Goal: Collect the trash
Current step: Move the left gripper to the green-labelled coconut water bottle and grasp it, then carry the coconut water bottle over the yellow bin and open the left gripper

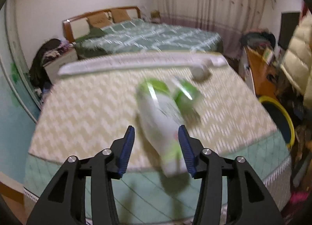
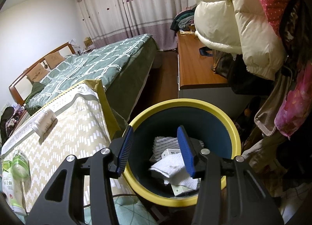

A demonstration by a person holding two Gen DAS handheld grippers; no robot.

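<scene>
Motion blur smeared the green-and-white plastic pouch [image 1: 161,125] in the left wrist view, while the yellow-rimmed dark bin [image 1: 280,116] was partly hidden there.

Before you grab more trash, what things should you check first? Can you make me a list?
1. Left hand-held gripper around the green-and-white pouch: ok, the pouch sits between its blue pads.
2. Pads pressing on the pouch: not ok, a gap shows on the left side, though the picture is blurred.
3. Right hand-held gripper free: ok, open with nothing between its pads.
4. Bin within sight and uncovered: ok, it stands beside the table.
5. Room left in the bin: ok, only paper and small boxes at the bottom.
6. Other trash left: not ok, a small white bottle still lies on the table.
</scene>
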